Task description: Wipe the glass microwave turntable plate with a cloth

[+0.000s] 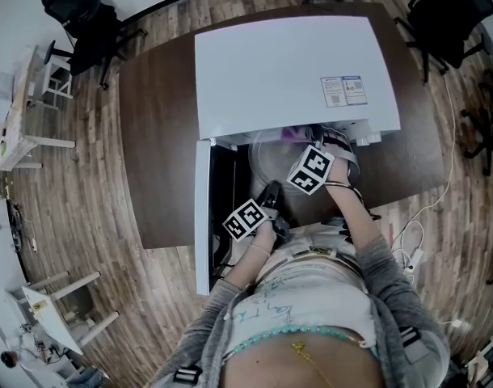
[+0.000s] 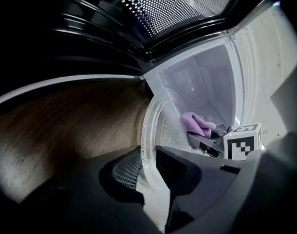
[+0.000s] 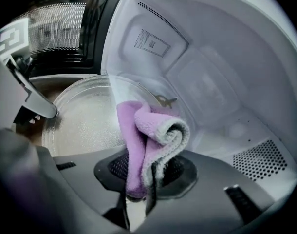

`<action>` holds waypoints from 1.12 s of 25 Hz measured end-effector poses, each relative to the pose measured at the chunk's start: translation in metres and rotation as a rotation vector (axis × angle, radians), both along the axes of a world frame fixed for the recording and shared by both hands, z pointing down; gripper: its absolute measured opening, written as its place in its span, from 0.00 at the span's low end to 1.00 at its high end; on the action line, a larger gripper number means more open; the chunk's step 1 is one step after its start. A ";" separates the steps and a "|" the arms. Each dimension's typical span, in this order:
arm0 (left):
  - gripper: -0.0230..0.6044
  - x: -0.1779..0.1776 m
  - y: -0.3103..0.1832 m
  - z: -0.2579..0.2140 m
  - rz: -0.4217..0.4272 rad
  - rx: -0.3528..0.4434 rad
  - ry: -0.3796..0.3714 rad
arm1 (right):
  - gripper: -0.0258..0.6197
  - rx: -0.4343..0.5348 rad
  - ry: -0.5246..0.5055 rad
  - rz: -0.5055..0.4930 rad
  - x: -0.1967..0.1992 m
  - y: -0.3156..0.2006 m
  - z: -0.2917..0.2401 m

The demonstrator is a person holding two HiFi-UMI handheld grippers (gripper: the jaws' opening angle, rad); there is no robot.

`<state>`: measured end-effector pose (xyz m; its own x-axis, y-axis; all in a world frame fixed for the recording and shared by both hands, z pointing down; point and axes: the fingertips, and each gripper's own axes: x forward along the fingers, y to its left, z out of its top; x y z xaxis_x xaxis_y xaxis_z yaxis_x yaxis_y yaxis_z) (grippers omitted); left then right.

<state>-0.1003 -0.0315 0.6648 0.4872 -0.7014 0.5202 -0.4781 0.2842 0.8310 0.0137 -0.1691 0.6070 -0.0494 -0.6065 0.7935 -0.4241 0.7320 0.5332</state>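
Note:
The glass turntable plate (image 2: pixel 160 126) is tilted on edge at the mouth of the white microwave (image 1: pixel 287 71). My left gripper (image 2: pixel 149 167) is shut on its rim, one pad on each face. In the right gripper view the plate (image 3: pixel 85 121) lies to the left, with the left gripper (image 3: pixel 34 106) at its edge. My right gripper (image 3: pixel 139 179) is shut on a folded purple cloth (image 3: pixel 148 140), which rests against the plate's right side inside the cavity. From the left gripper view the cloth (image 2: pixel 194 123) shows behind the plate. Seen from the head, both grippers (image 1: pixel 271 194) (image 1: pixel 299 144) reach into the oven's opening.
The microwave stands on a dark brown table (image 1: pixel 162 136). Its door (image 1: pixel 203 217) hangs open to the left, and its mesh window (image 3: pixel 56 28) is close behind the plate. White cavity walls (image 3: pixel 212 82) enclose the right gripper. Black chairs (image 1: pixel 89 23) stand beyond the table.

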 end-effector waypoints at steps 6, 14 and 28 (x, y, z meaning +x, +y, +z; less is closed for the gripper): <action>0.18 -0.001 0.000 0.001 0.004 0.001 0.000 | 0.21 -0.032 -0.019 0.065 0.022 0.014 0.006; 0.18 -0.001 0.001 0.002 0.006 -0.003 0.000 | 0.21 -0.062 -0.021 0.113 0.040 0.030 0.012; 0.18 -0.001 0.001 0.001 0.012 -0.005 0.004 | 0.21 -0.131 -0.026 0.101 0.043 0.069 0.024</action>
